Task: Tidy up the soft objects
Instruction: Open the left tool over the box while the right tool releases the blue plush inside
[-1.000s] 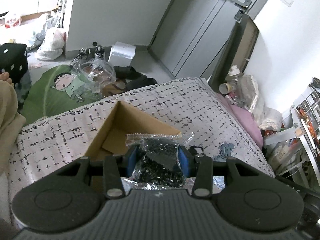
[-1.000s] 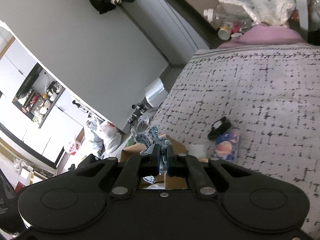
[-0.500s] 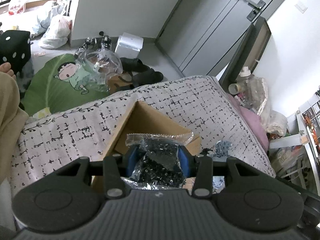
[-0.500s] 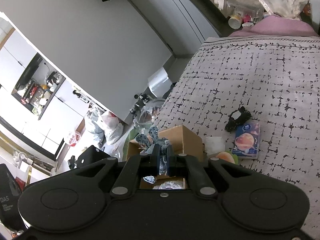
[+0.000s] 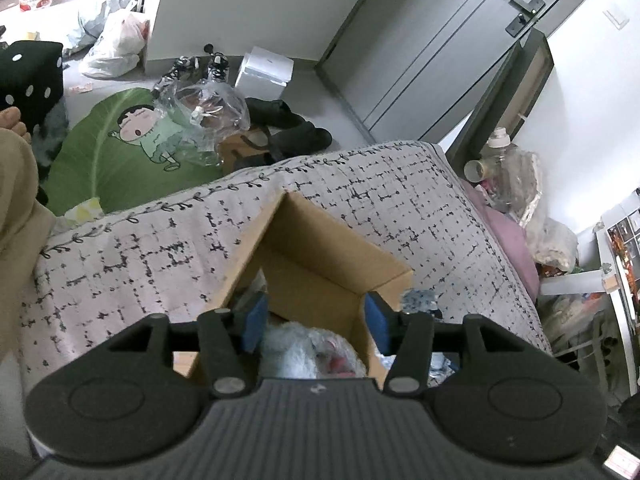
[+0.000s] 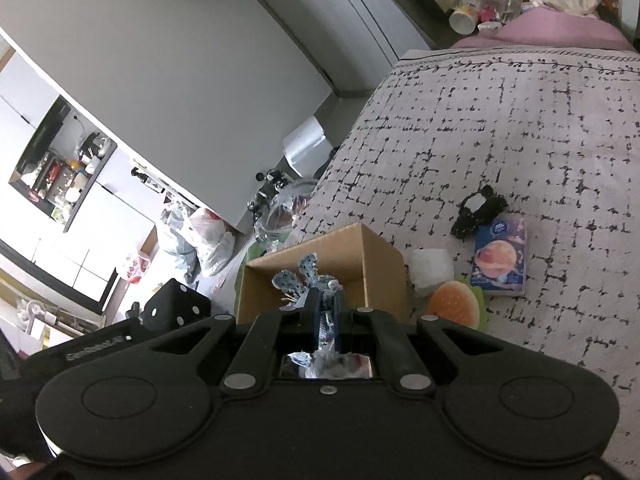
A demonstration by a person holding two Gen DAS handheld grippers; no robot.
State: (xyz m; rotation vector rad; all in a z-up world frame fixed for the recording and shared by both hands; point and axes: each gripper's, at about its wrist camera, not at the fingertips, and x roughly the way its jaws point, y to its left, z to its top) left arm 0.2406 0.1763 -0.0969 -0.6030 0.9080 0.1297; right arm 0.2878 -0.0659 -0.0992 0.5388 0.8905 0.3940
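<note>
We see a cardboard box (image 5: pixel 320 264) standing open on the patterned bedspread (image 5: pixel 132 256). Our left gripper (image 5: pixel 316 314) hangs over it with its jaws opening and nothing between the blue pads; a pale plastic-wrapped bundle (image 5: pixel 308 350) lies in the box below. Our right gripper (image 6: pixel 327 306) is clamped tight on a blue-and-white patterned cloth (image 6: pixel 304 278) above the box. Beside the box lie a burger-shaped toy (image 6: pixel 454 304), a tissue packet (image 6: pixel 500 262) and a small black item (image 6: pixel 478 210).

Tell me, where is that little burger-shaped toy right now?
In the right wrist view the burger-shaped toy lies on the patterned bedspread, just right of the cardboard box, below a white pad and left of a blue tissue pack.
</note>
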